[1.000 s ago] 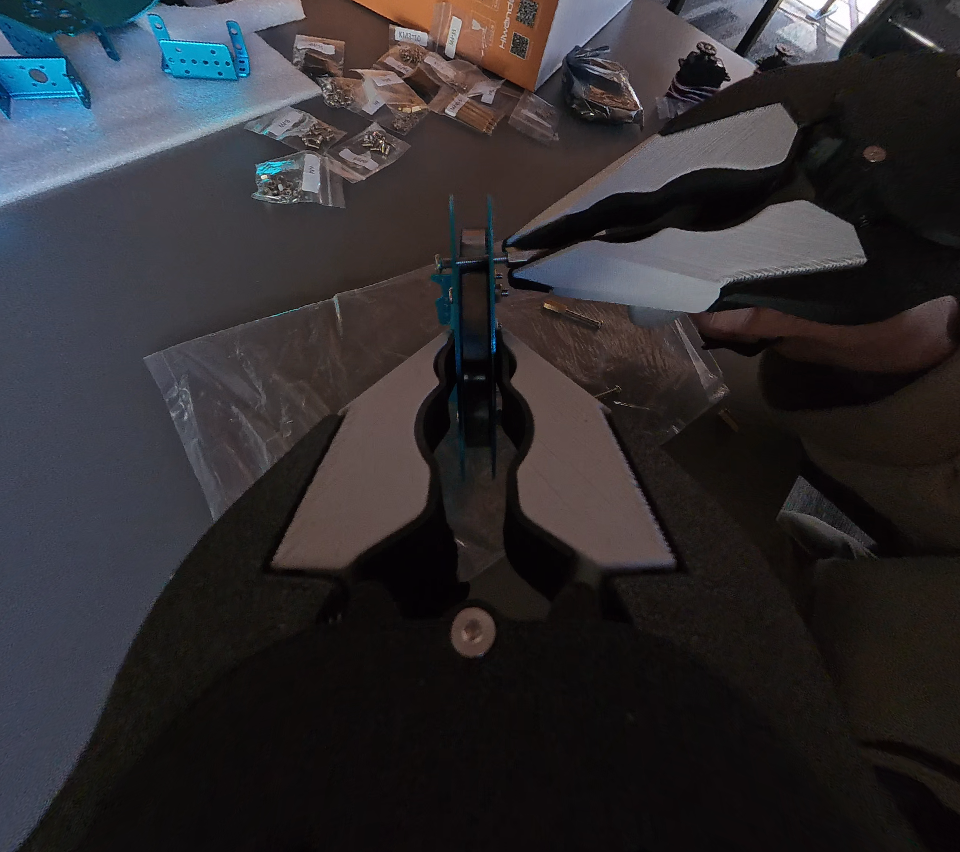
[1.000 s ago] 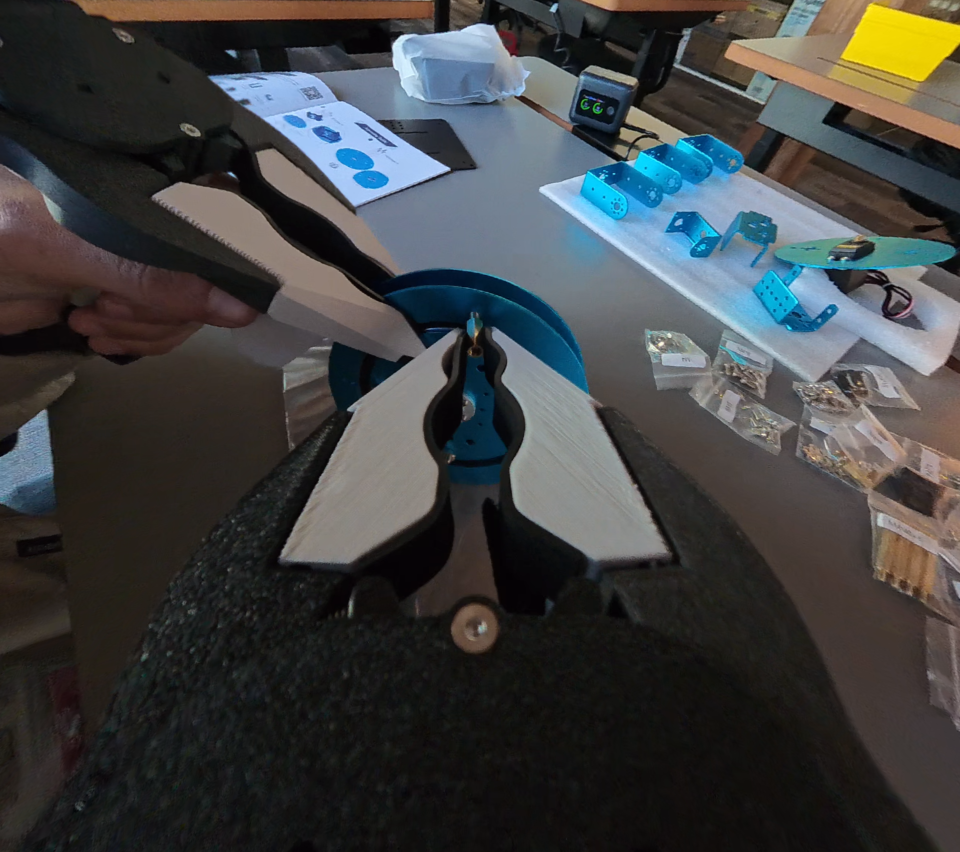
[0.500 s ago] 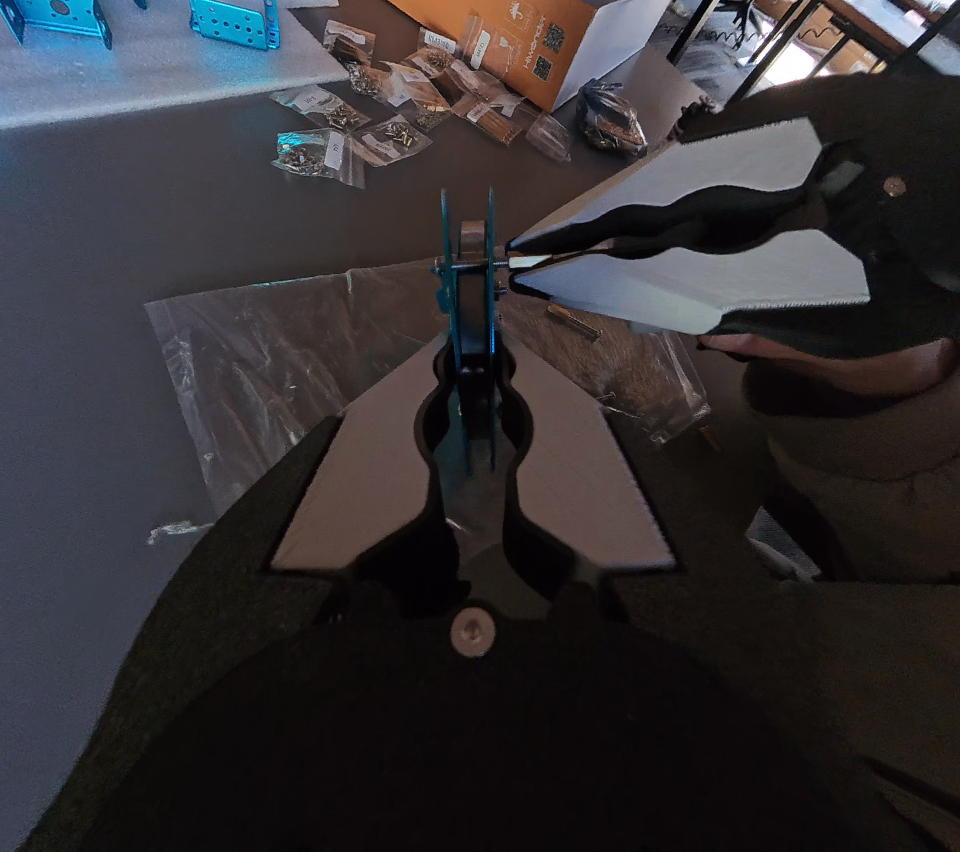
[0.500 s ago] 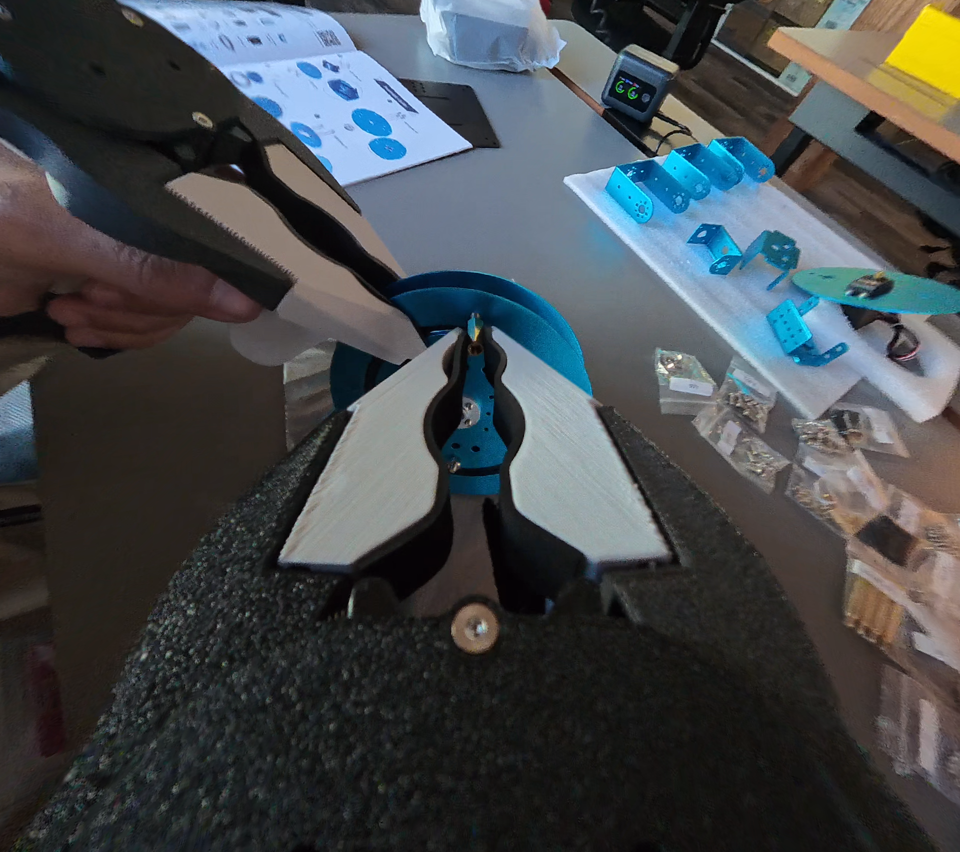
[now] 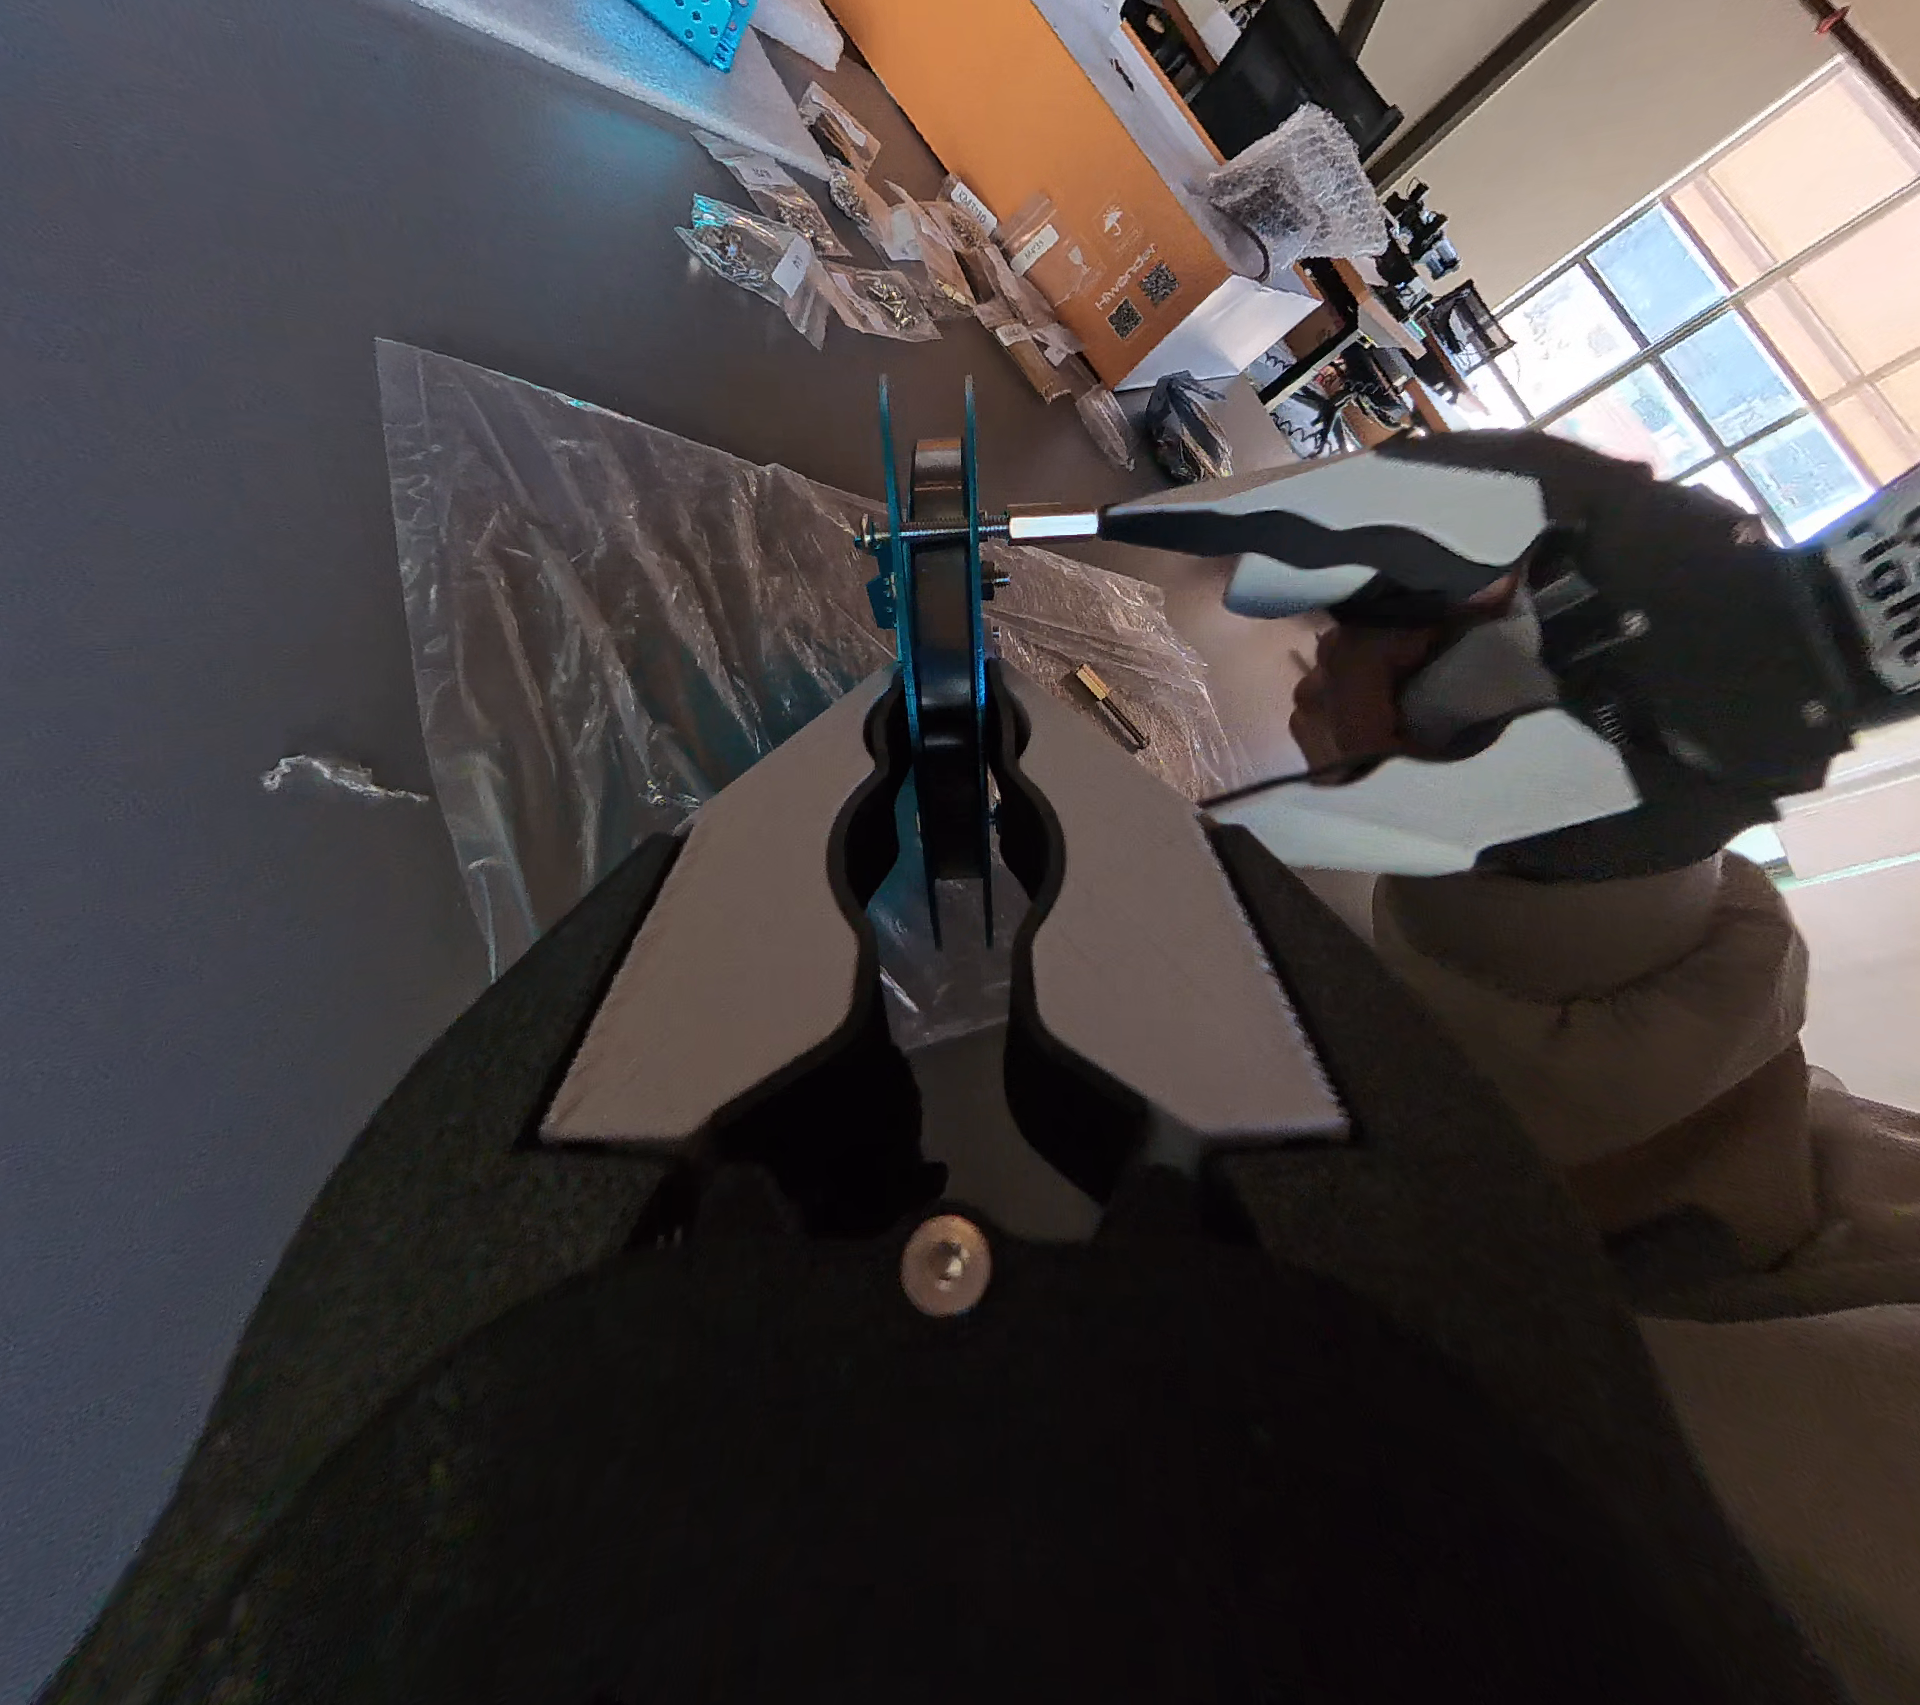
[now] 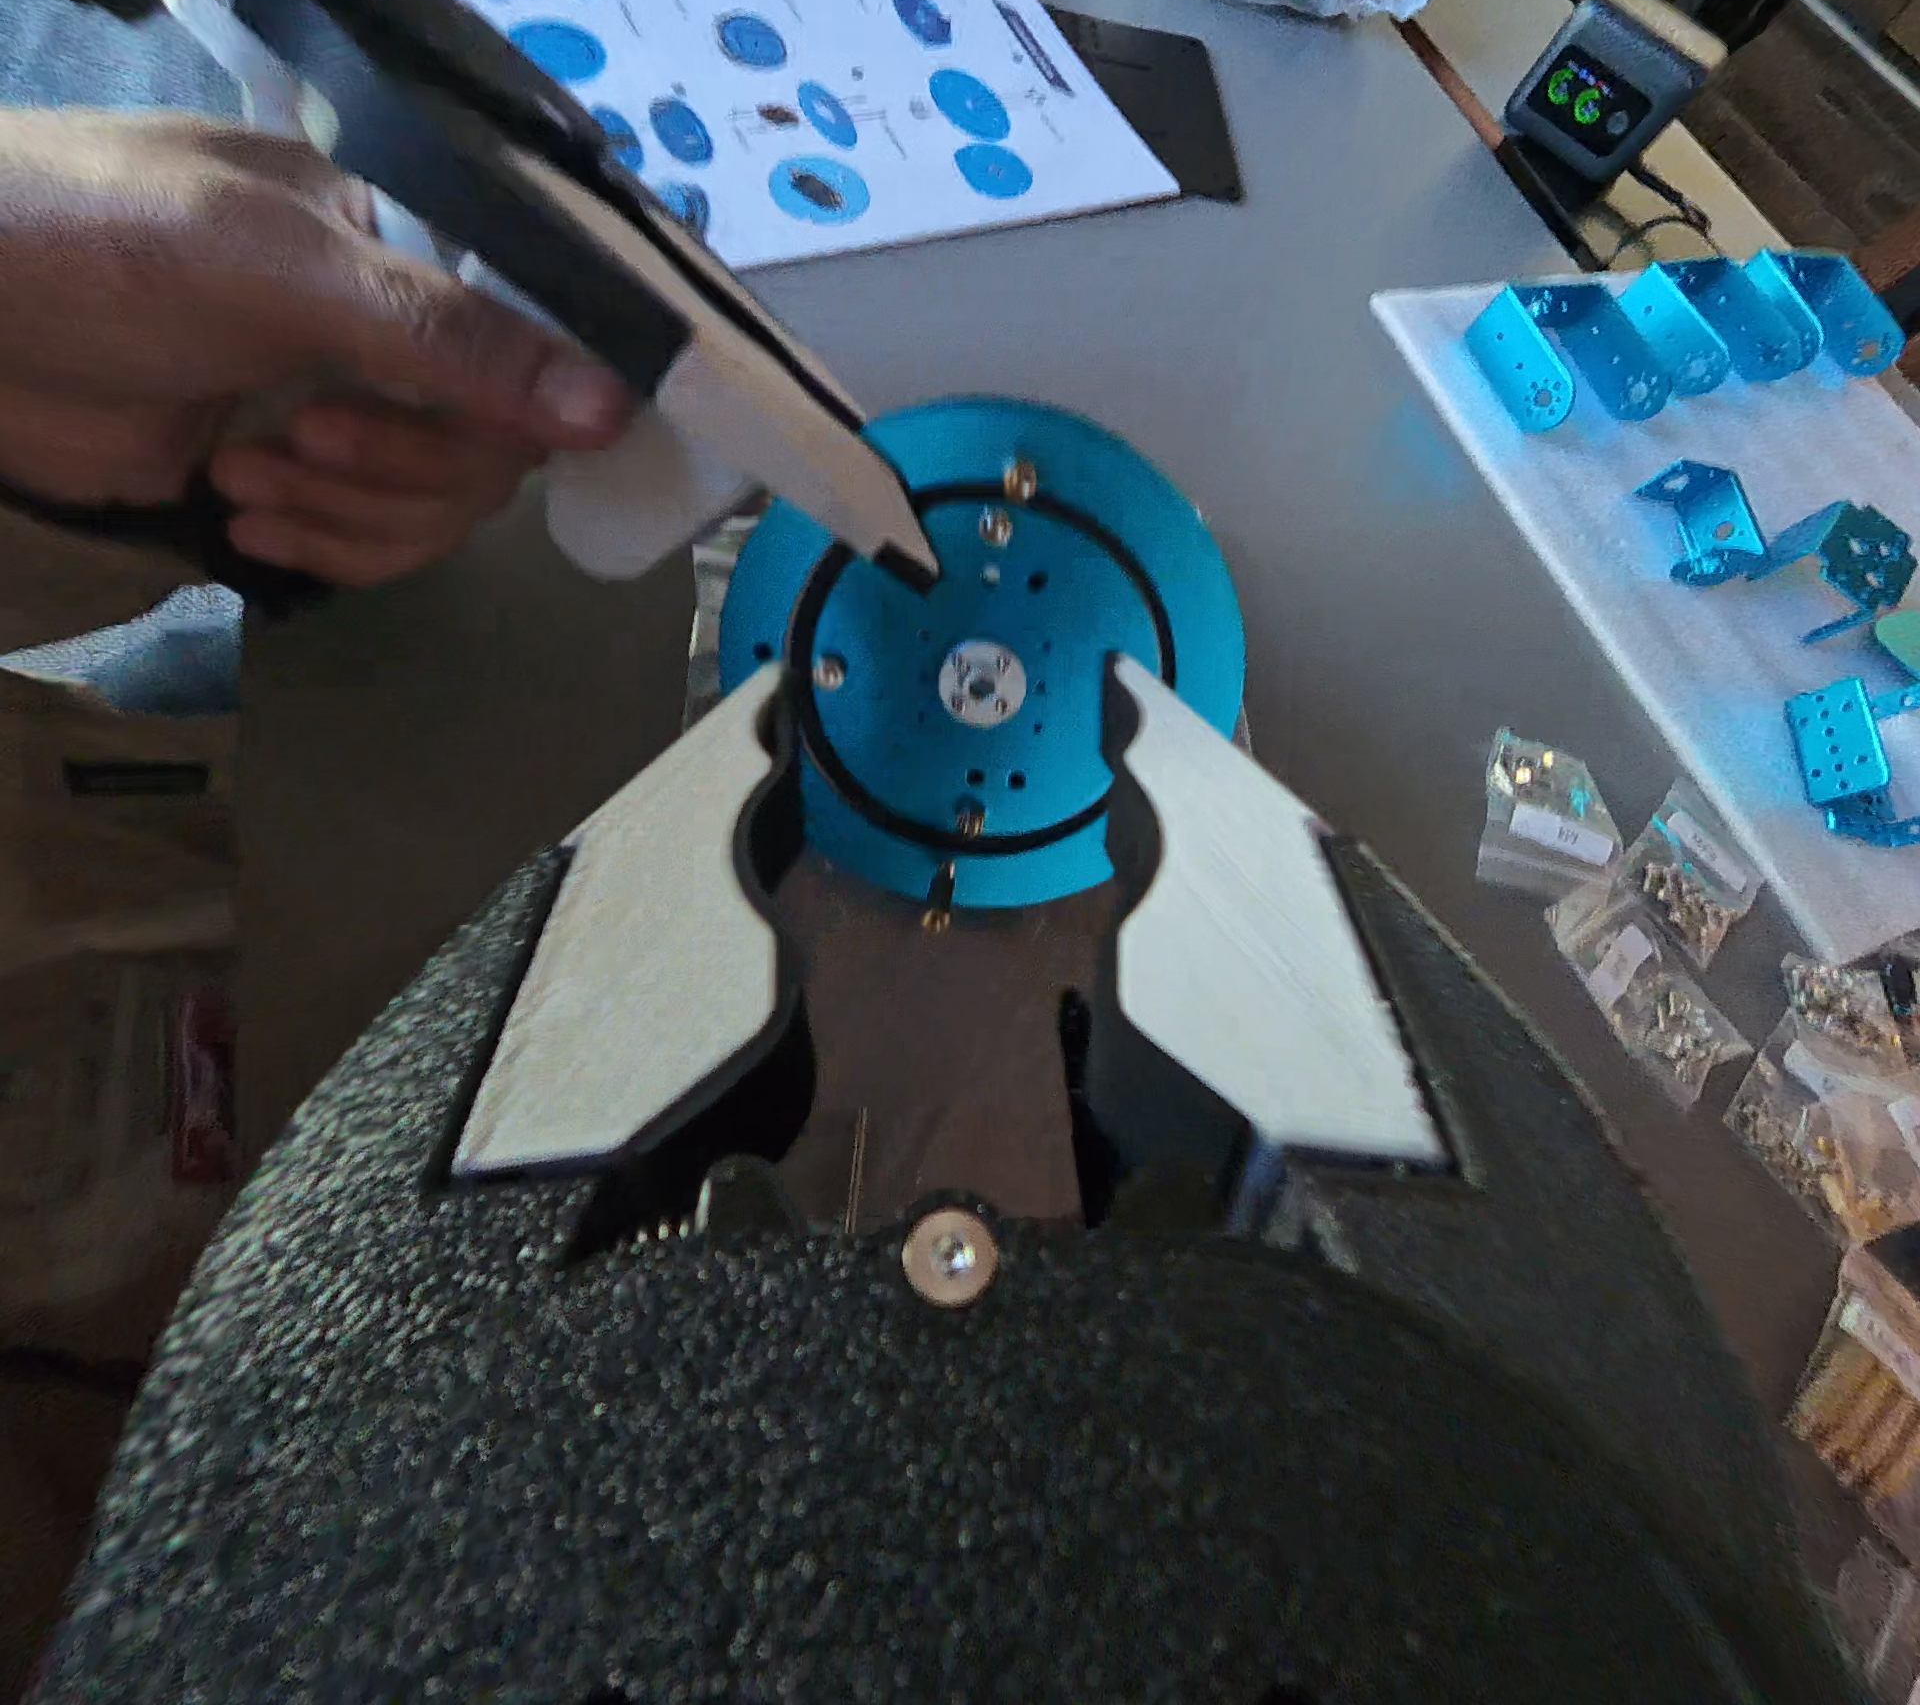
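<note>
Edge-on in the left wrist view, the left gripper (image 5: 940,720) has its jaws closed on the rim of the blue disc assembly (image 5: 935,575), held upright above the clear plastic bag (image 5: 582,575) on the grey table (image 5: 208,253). A threaded screw (image 5: 940,527) runs through the discs with a silver hex standoff (image 5: 1051,527) at its end, just off the upper fingertip of the right gripper (image 5: 1153,668), whose jaws now stand wide apart; a second earlier they pinched that standoff. My worry is that the standoff, perhaps only partly threaded, could work loose and drop. From the right wrist view, the right gripper (image 6: 945,679) is spread open and empty, facing the disc assembly (image 6: 982,653) flat-on where before it was nipped shut close against it; the pinched rim might slip if nudged.
</note>
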